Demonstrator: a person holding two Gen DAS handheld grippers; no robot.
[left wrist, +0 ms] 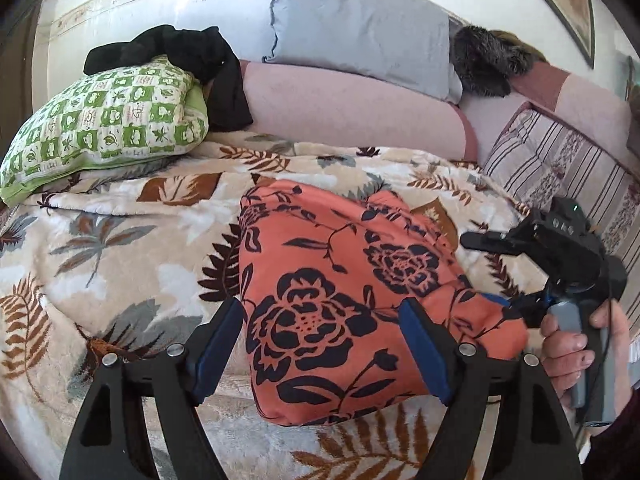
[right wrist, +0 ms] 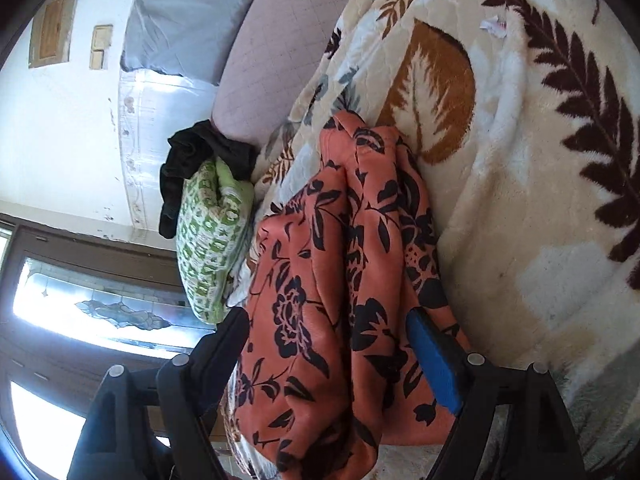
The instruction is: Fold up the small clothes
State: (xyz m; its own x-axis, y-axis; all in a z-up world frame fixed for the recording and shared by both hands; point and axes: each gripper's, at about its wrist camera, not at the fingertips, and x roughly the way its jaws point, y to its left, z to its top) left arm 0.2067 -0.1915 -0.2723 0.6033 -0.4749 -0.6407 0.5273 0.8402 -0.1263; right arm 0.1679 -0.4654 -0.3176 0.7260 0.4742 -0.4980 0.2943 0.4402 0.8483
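Observation:
An orange garment with a black flower print (left wrist: 344,292) lies folded on the leaf-patterned blanket (left wrist: 120,248). My left gripper (left wrist: 324,320) is open, its blue-padded fingers (left wrist: 218,344) straddling the garment's near end. My right gripper (left wrist: 508,308) reaches in from the right at the garment's right edge, a hand on its handle. In the right wrist view the right gripper (right wrist: 328,336) is open, with bunched folds of the garment (right wrist: 320,320) between its fingers (right wrist: 434,360). The view is tilted sideways.
A green checked pillow (left wrist: 108,128) with black clothing (left wrist: 184,56) on it lies at the back left. A grey pillow (left wrist: 360,32), a pink bolster (left wrist: 352,112) and a striped cushion (left wrist: 560,168) line the back. A window (right wrist: 80,312) shows in the right wrist view.

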